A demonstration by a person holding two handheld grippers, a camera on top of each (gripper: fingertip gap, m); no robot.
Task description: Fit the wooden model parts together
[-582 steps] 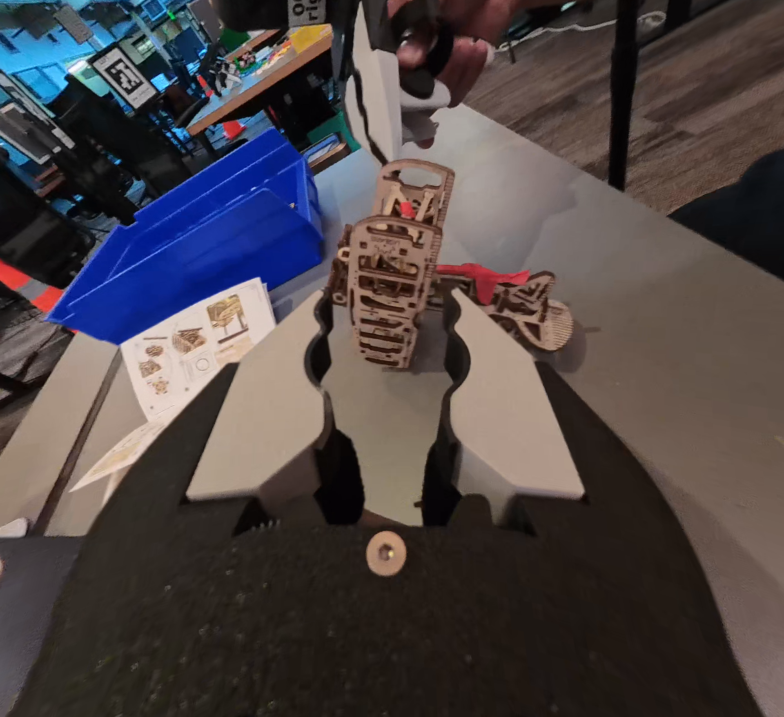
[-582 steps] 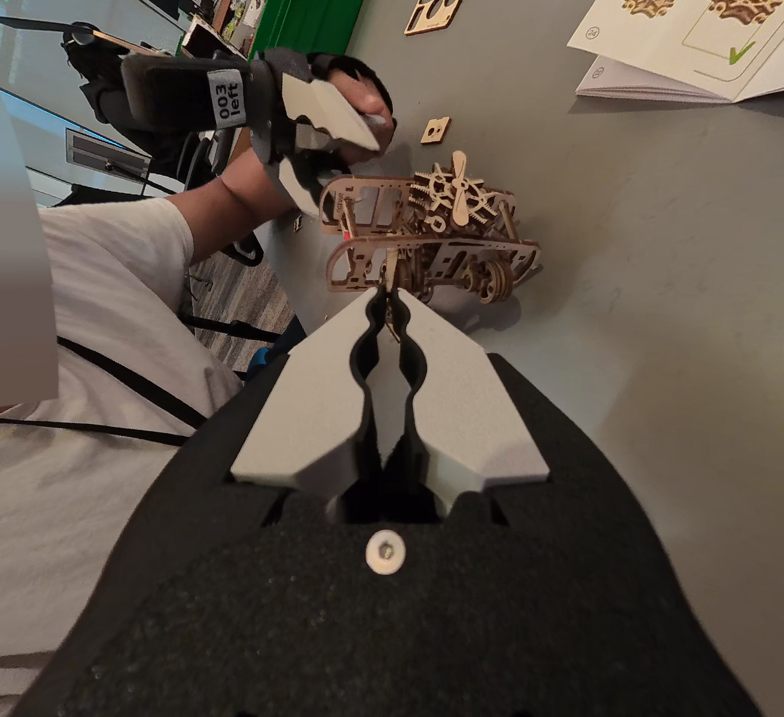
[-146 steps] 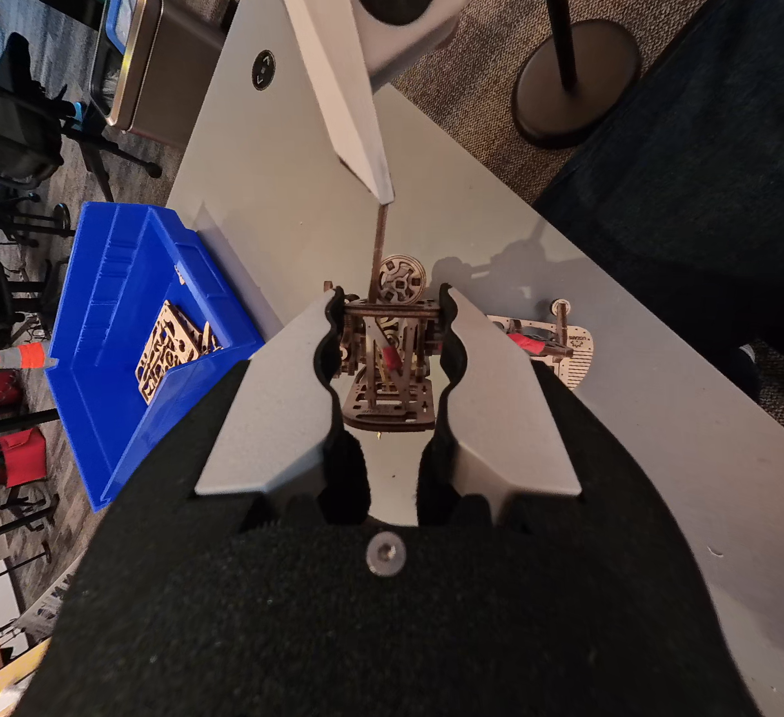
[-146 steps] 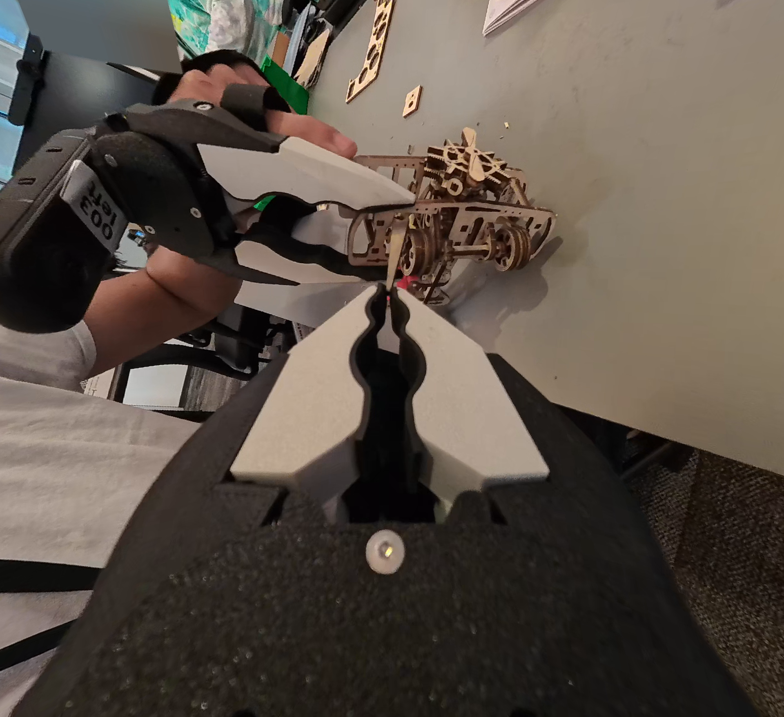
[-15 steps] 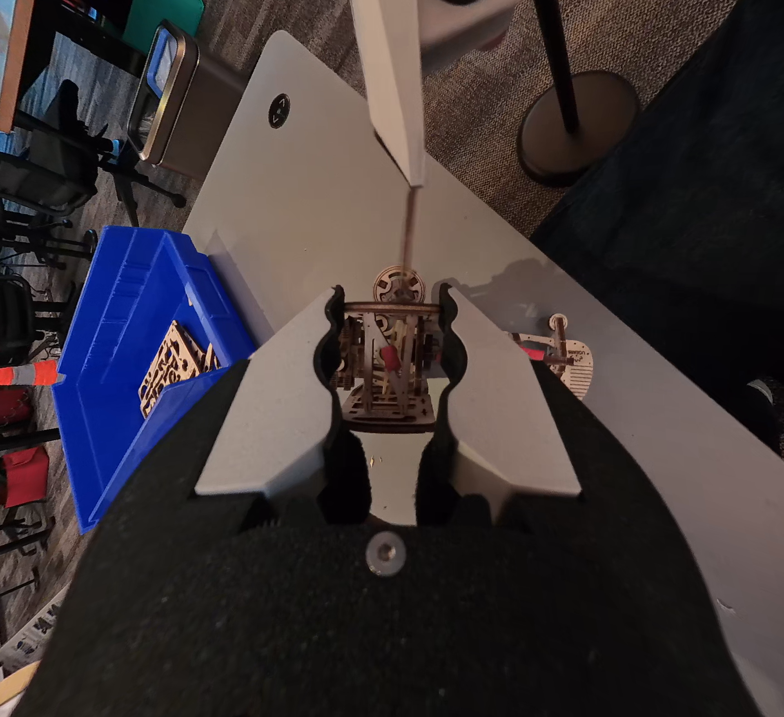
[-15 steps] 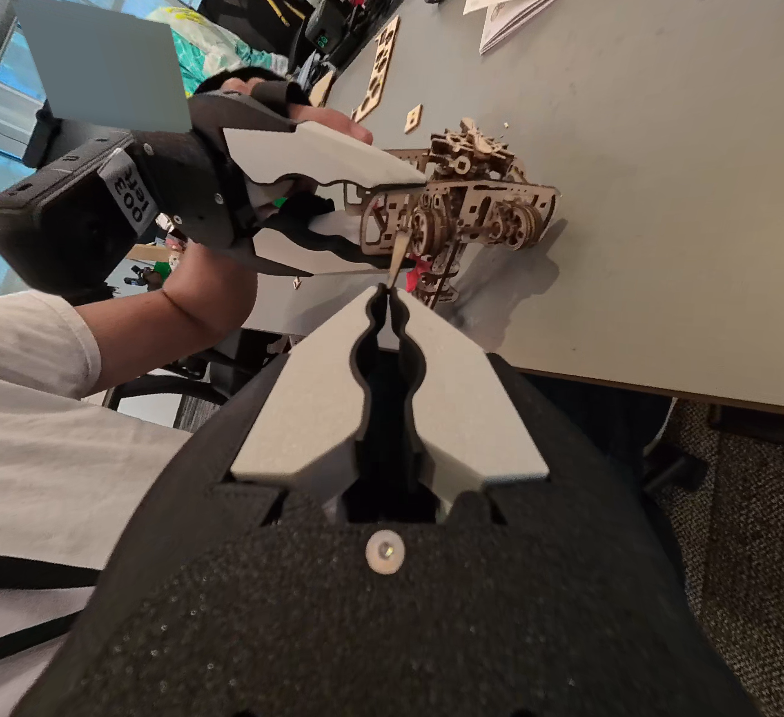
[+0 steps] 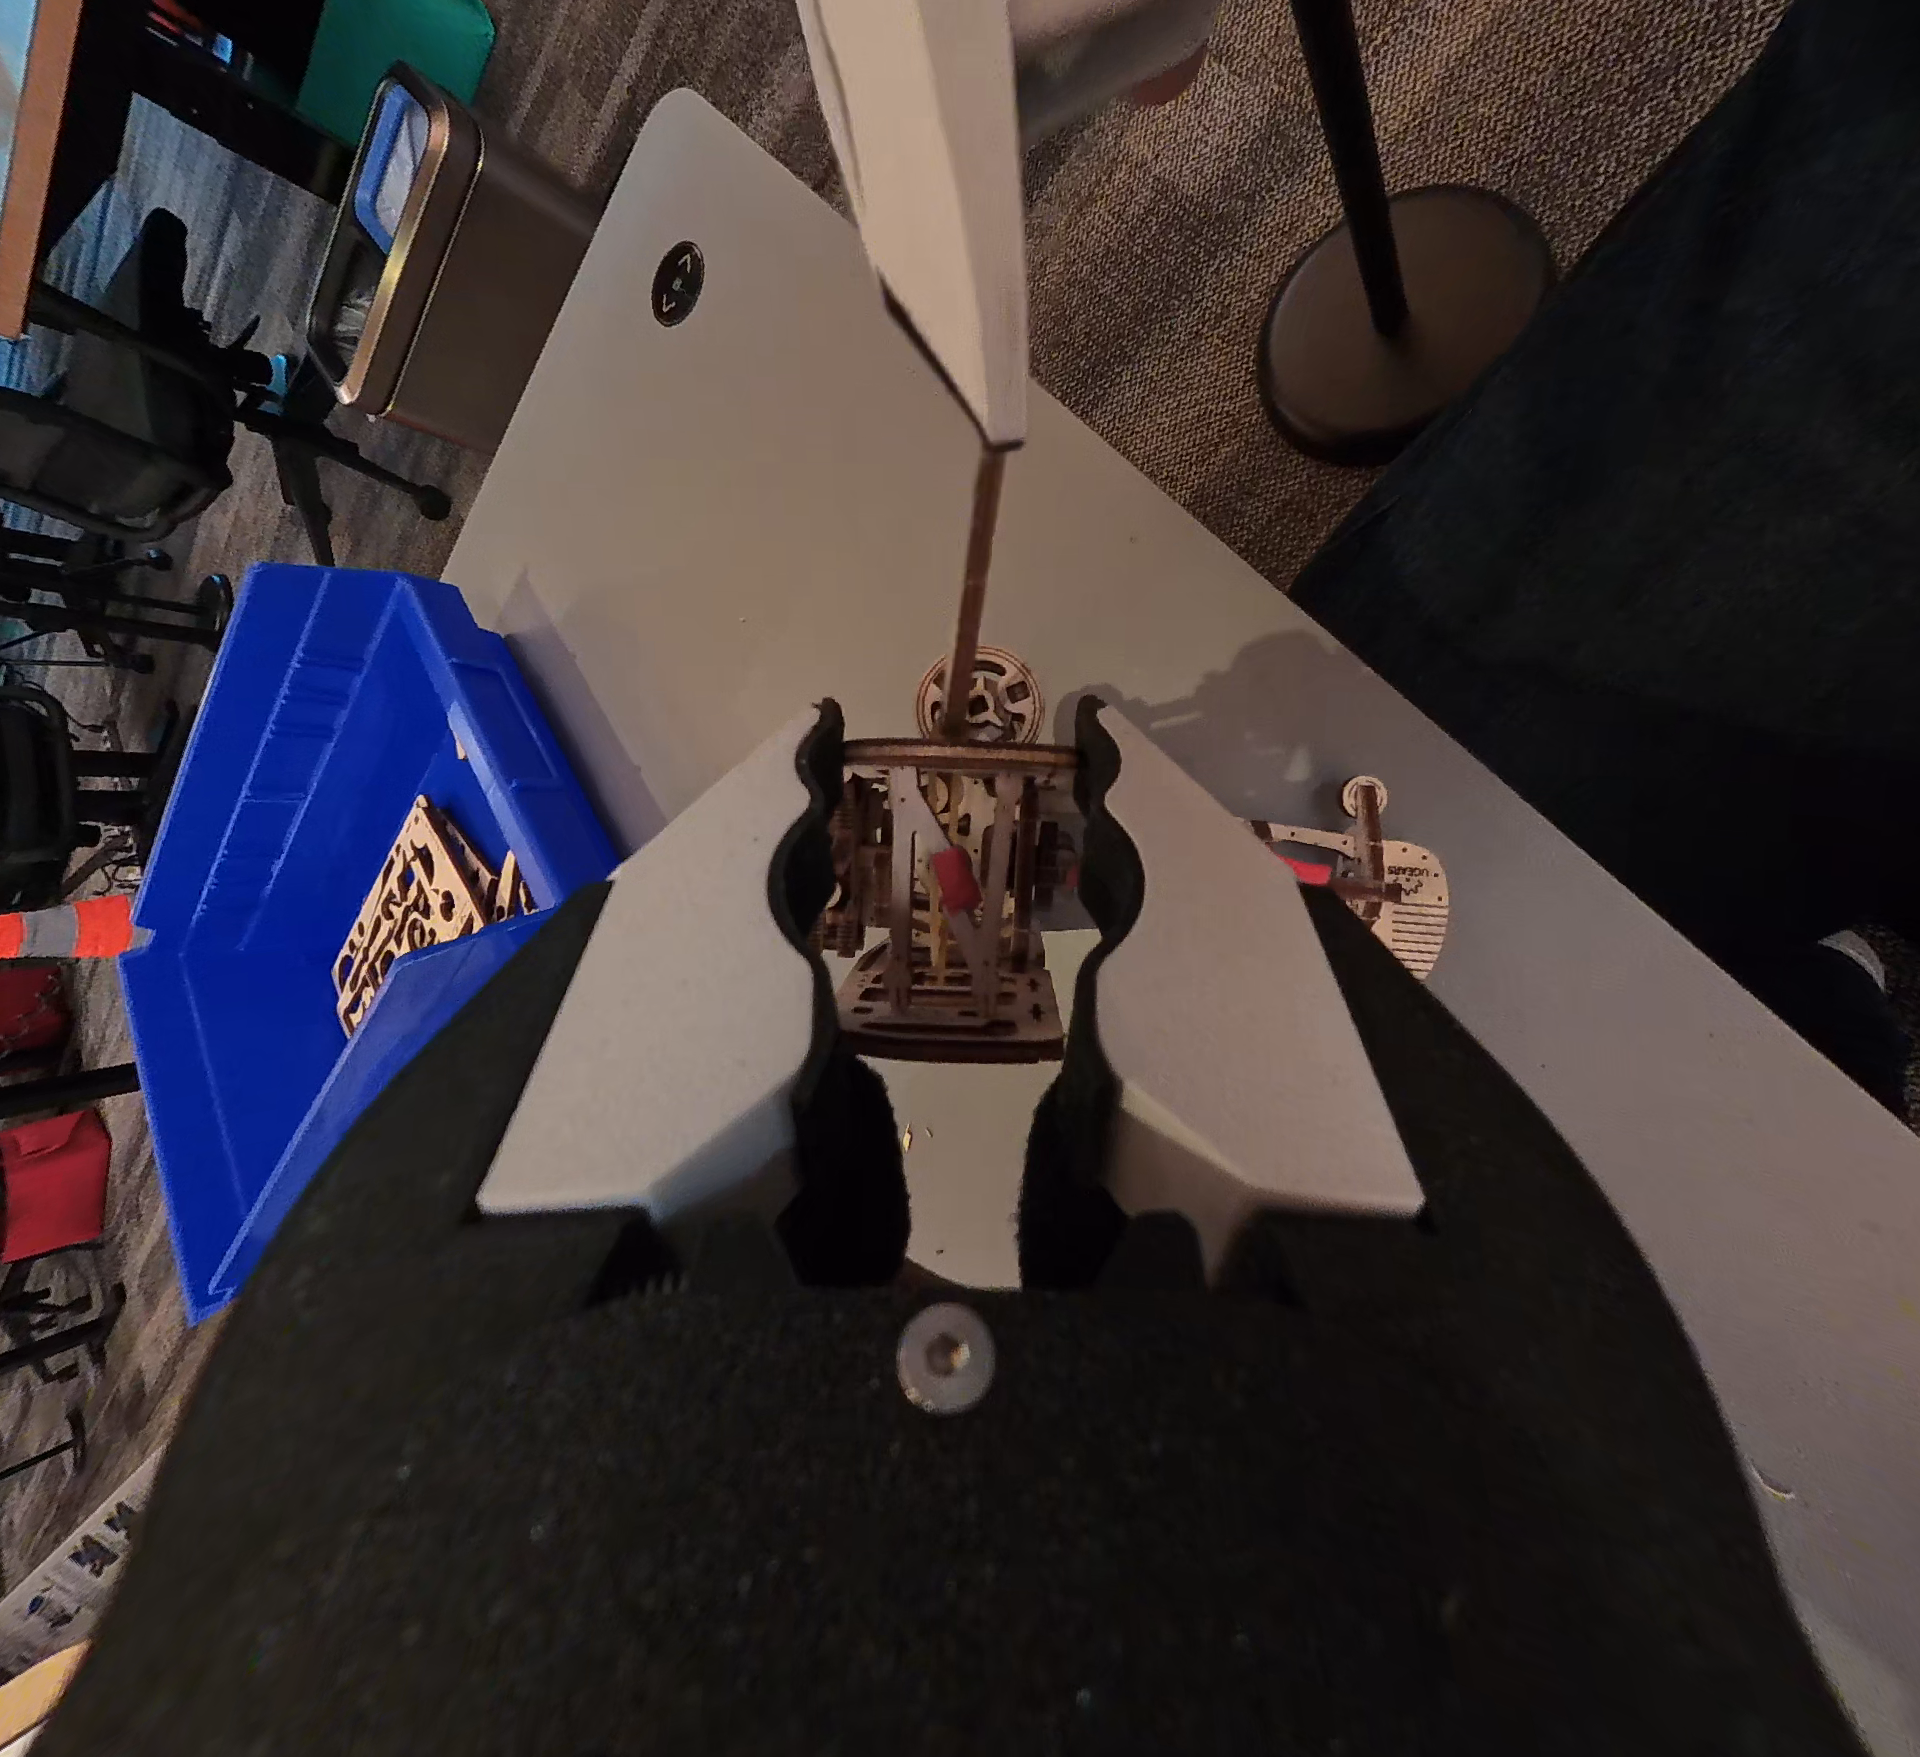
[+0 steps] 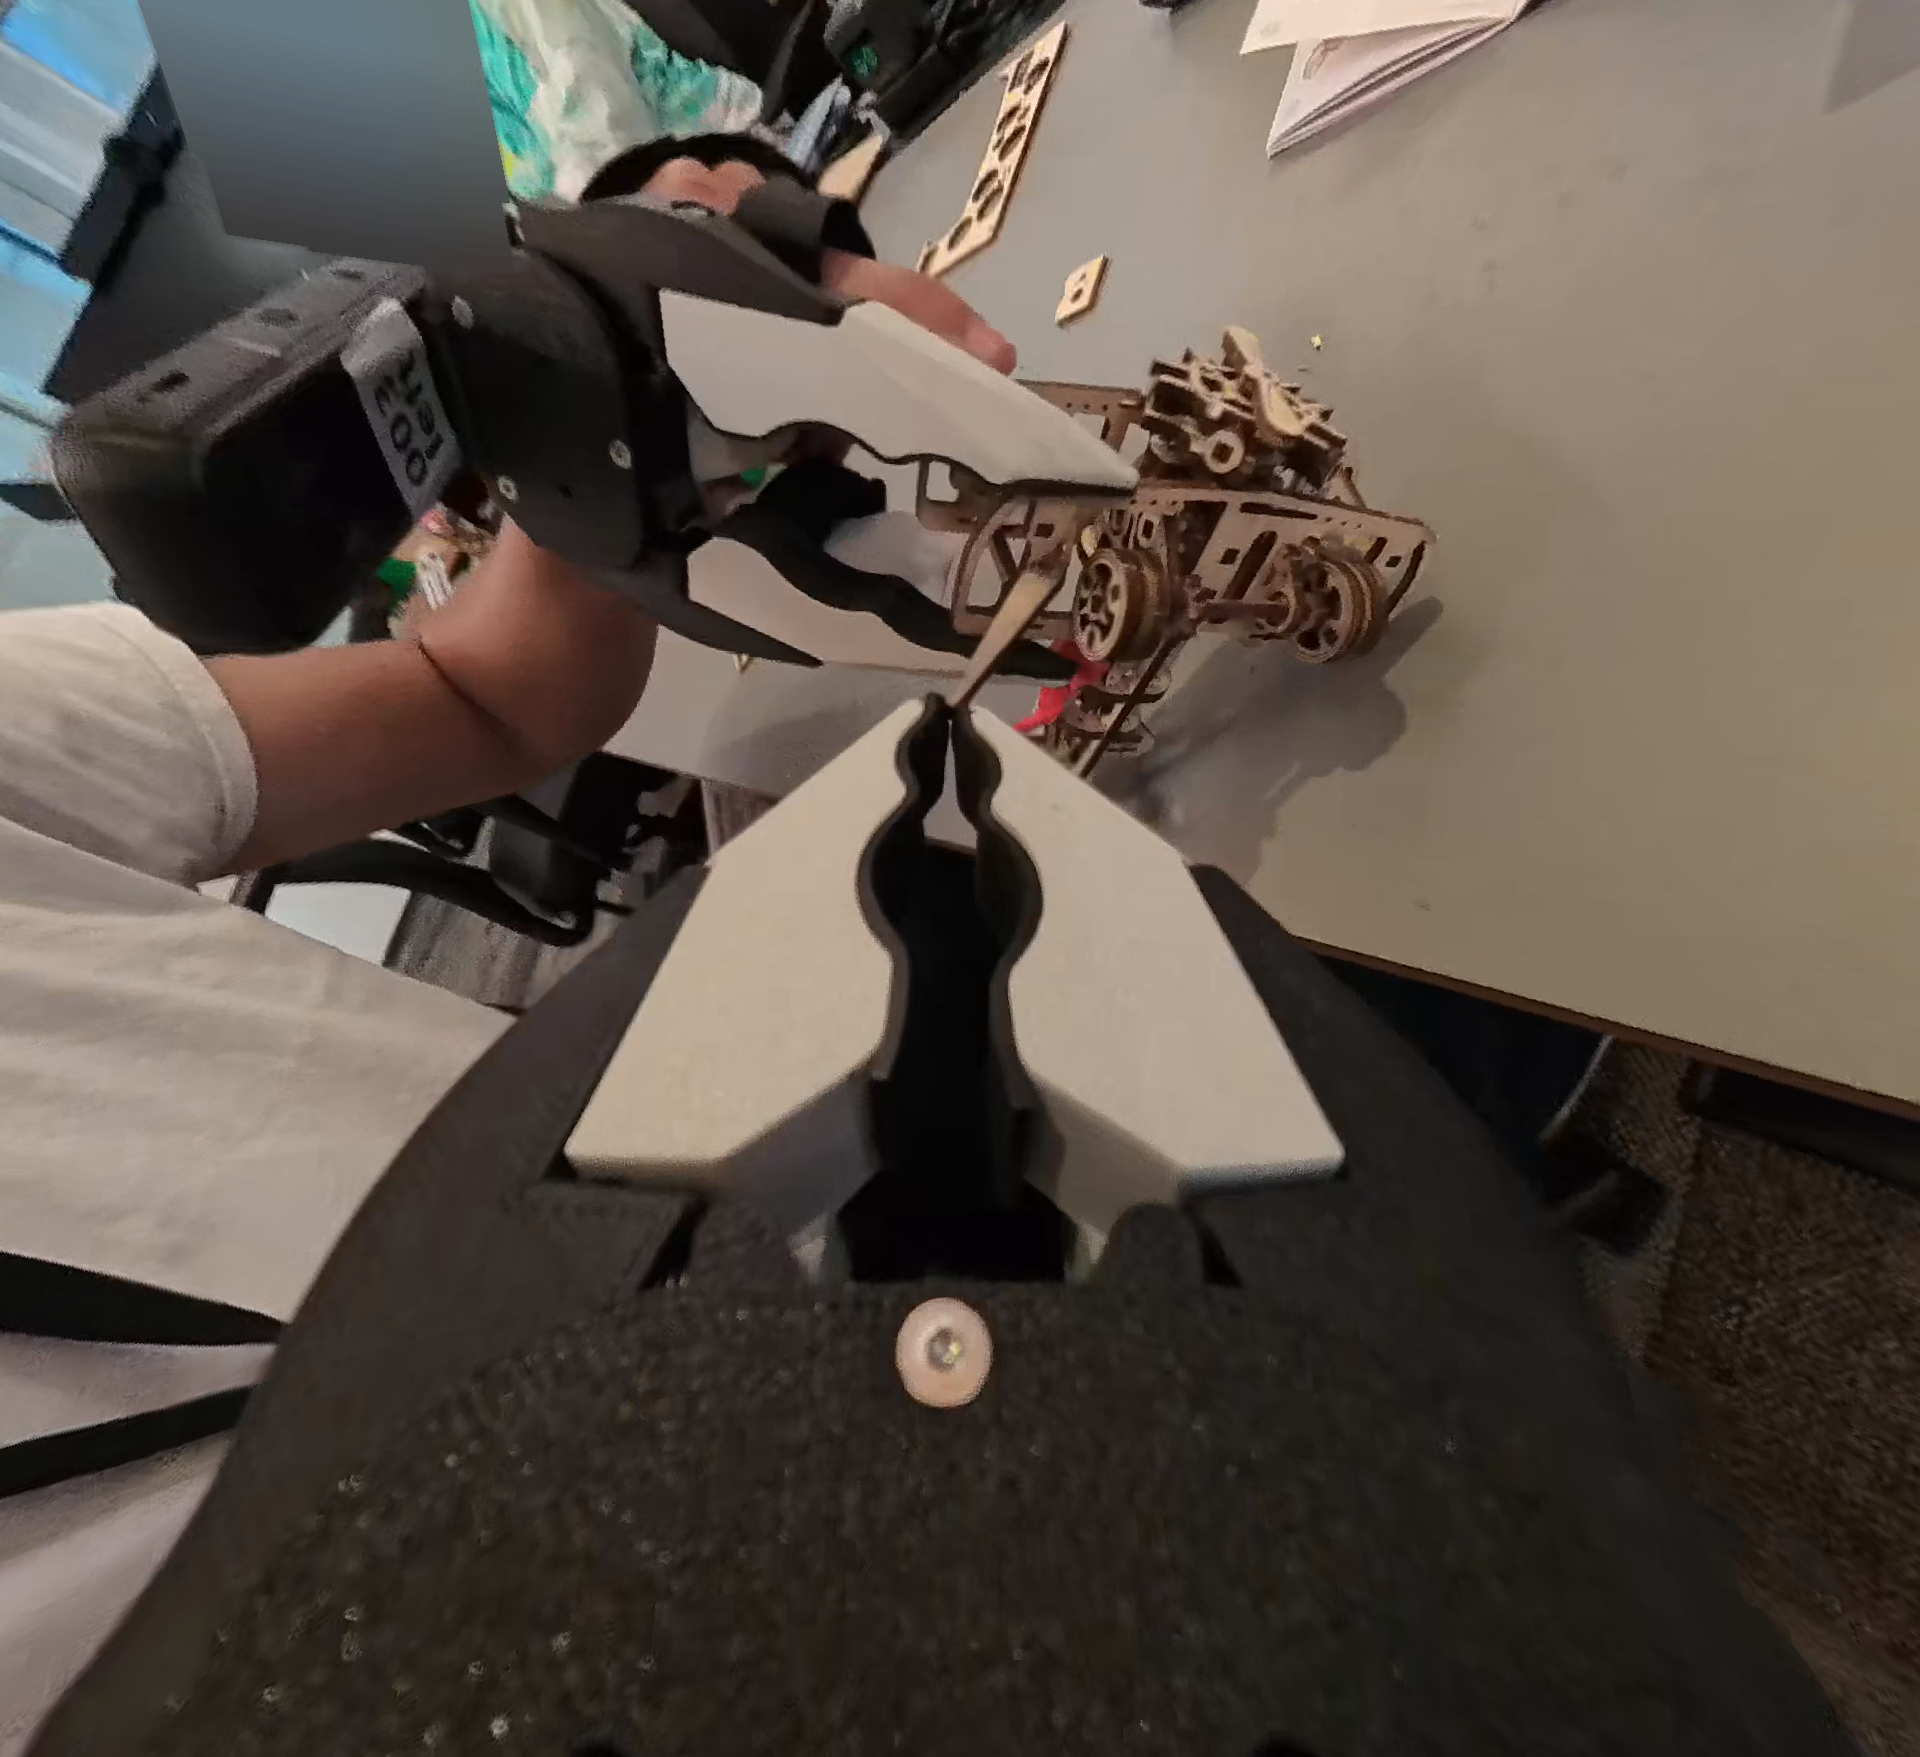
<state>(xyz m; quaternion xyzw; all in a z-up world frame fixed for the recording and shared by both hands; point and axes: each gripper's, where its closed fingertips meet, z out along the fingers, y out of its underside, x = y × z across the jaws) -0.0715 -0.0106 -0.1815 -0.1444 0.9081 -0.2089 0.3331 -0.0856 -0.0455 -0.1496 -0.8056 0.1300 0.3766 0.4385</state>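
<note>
Wooden model (image 7: 951, 886) sits clamped between the left gripper (image 7: 951, 751) jaws to steady it on the worktop (image 8: 1621, 502), while the right gripper (image 8: 948, 720) jaws, nearly closed, pinch a thin strip (image 8: 1013, 621) angled into its frame.

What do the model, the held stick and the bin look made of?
Model: thin unfinished plywood, apparently laser-cut, judging by dark edges and fretwork. Stick in the right gripper: pale bare wood, seemingly. Bin: glossy blue moulded plastic, by its ribs and sheen.
</note>
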